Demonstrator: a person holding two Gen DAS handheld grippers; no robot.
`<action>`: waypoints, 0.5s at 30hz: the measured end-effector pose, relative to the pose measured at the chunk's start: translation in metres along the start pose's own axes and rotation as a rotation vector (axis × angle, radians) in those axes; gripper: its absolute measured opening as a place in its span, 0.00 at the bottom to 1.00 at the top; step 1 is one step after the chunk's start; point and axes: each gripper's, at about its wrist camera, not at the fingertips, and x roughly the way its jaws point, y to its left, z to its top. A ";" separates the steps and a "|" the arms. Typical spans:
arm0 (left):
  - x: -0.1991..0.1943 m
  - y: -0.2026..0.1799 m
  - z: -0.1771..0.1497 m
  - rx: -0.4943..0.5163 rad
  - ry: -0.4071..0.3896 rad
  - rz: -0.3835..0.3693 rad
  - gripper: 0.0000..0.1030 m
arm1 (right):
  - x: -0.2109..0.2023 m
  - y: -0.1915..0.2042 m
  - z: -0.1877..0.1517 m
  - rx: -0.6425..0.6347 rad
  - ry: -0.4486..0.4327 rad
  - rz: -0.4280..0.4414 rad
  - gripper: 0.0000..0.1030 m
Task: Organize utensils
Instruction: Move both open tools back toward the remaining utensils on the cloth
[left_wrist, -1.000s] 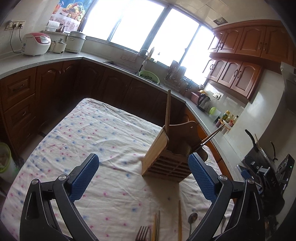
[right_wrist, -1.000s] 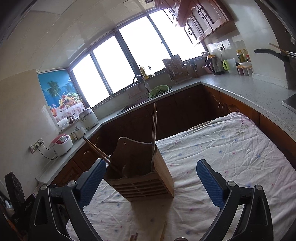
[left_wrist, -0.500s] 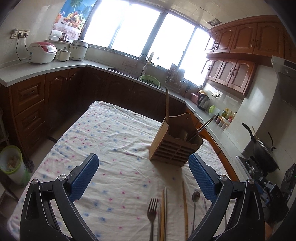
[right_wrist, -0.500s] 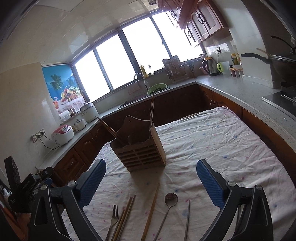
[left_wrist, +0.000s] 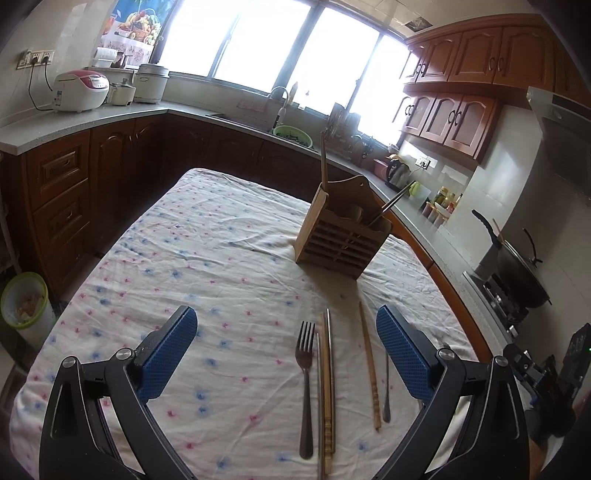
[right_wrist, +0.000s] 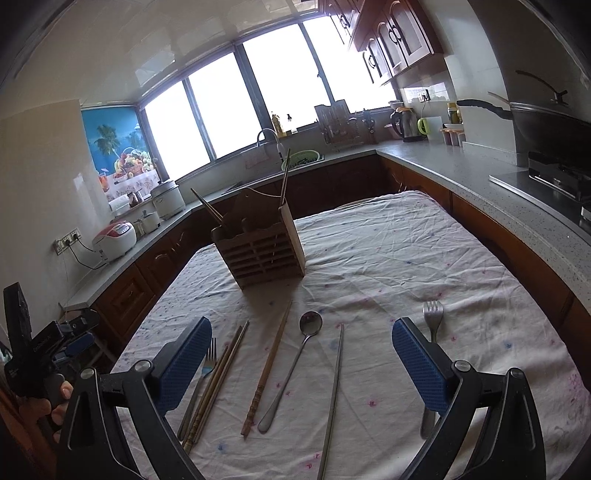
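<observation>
A slatted wooden utensil holder (left_wrist: 341, 236) (right_wrist: 260, 249) stands on the flowered tablecloth, with a few chopsticks sticking out of it. Loose utensils lie in a row near the front edge: a fork (left_wrist: 306, 376) (right_wrist: 201, 380), a bundle of chopsticks (left_wrist: 327, 384) (right_wrist: 218, 380), a single wooden chopstick (left_wrist: 369, 365) (right_wrist: 267, 369), a spoon (right_wrist: 293, 365), a metal chopstick (right_wrist: 334, 395) and a second fork (right_wrist: 433, 317). My left gripper (left_wrist: 286, 354) hovers open above the first fork. My right gripper (right_wrist: 301, 363) hovers open above the spoon. Neither holds anything.
The table (left_wrist: 221, 236) is ringed by dark cabinets and a grey counter (right_wrist: 480, 173) with a rice cooker (left_wrist: 79, 90), sink and kettle. A wok (left_wrist: 521, 273) sits on the stove at right. A bin (left_wrist: 26, 306) stands left of the table. A hand holding the other gripper (right_wrist: 48, 369) shows at left.
Both grippers have pulled back from the holder toward the front of the table, so the row of loose utensils now lies under them. Both stay open.
</observation>
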 end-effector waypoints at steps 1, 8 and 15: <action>-0.001 -0.001 -0.003 0.004 0.004 -0.001 0.97 | -0.002 0.000 -0.003 0.000 0.004 -0.001 0.97; -0.004 -0.011 -0.022 0.043 0.037 -0.009 0.97 | -0.012 0.002 -0.022 -0.018 0.010 -0.013 0.97; 0.000 -0.014 -0.030 0.071 0.065 -0.009 0.97 | -0.014 -0.002 -0.027 -0.014 0.023 -0.018 0.97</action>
